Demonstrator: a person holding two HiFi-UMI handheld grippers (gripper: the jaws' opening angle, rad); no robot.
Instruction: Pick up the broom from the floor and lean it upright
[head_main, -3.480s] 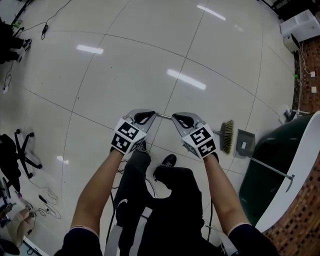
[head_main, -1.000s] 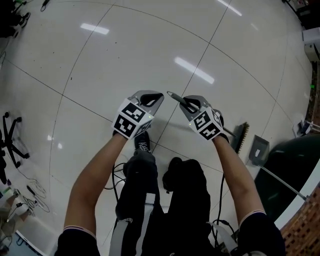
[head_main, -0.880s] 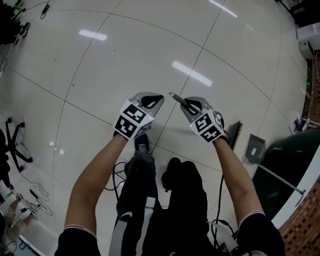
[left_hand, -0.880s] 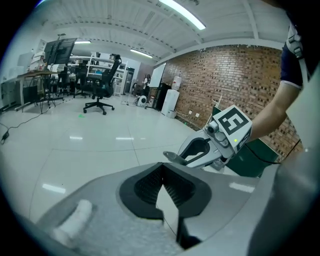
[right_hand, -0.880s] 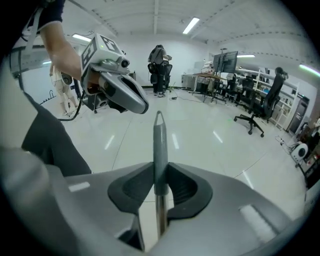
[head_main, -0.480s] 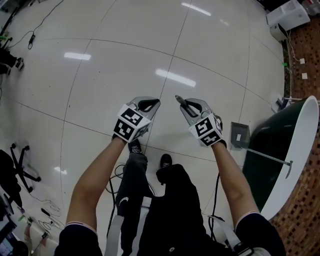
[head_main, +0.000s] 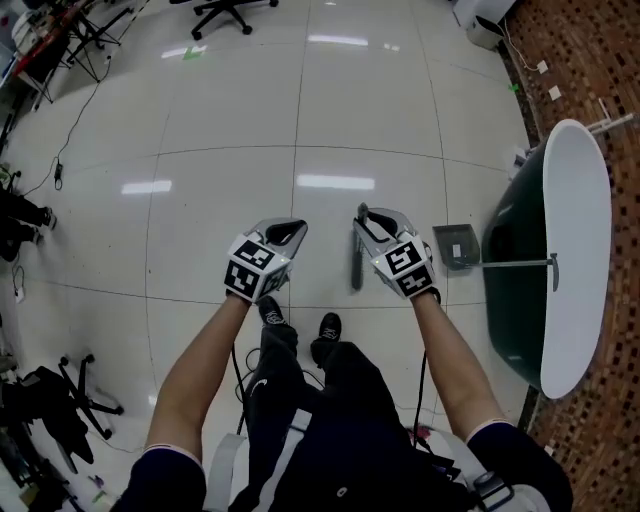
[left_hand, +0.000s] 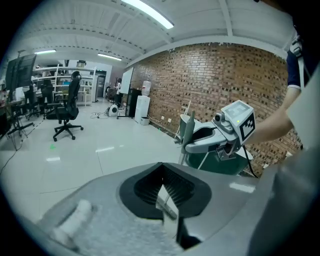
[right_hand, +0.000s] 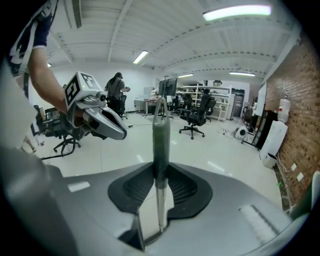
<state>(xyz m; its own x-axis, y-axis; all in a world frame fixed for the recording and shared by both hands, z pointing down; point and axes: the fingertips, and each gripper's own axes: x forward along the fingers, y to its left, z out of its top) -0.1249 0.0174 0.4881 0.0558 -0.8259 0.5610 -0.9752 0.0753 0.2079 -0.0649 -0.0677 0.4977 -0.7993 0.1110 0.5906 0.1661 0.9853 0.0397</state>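
Observation:
The broom's grey handle (head_main: 356, 262) hangs almost straight down in the head view, so I see it nearly end-on; its brush head is hidden. My right gripper (head_main: 362, 216) is shut on the handle's upper grip. In the right gripper view the handle (right_hand: 161, 140) stands upright between the pads. My left gripper (head_main: 295, 228) floats to the left of it, apart from the broom, shut and empty. The left gripper view shows nothing at its own jaws, and the right gripper (left_hand: 189, 147) holding the handle (left_hand: 187, 126) ahead.
A dustpan (head_main: 455, 246) with a long handle lies on the tiles right of my right hand. Behind it stands a dark green tub with a white rim (head_main: 577, 250). Office chairs (head_main: 225, 12) stand far back, with another chair (head_main: 70, 400) and cables at the left.
Both hands have risen. The broom has come off the floor and its handle has swung from slanting to nearly upright in the right gripper. The brush head has gone out of sight.

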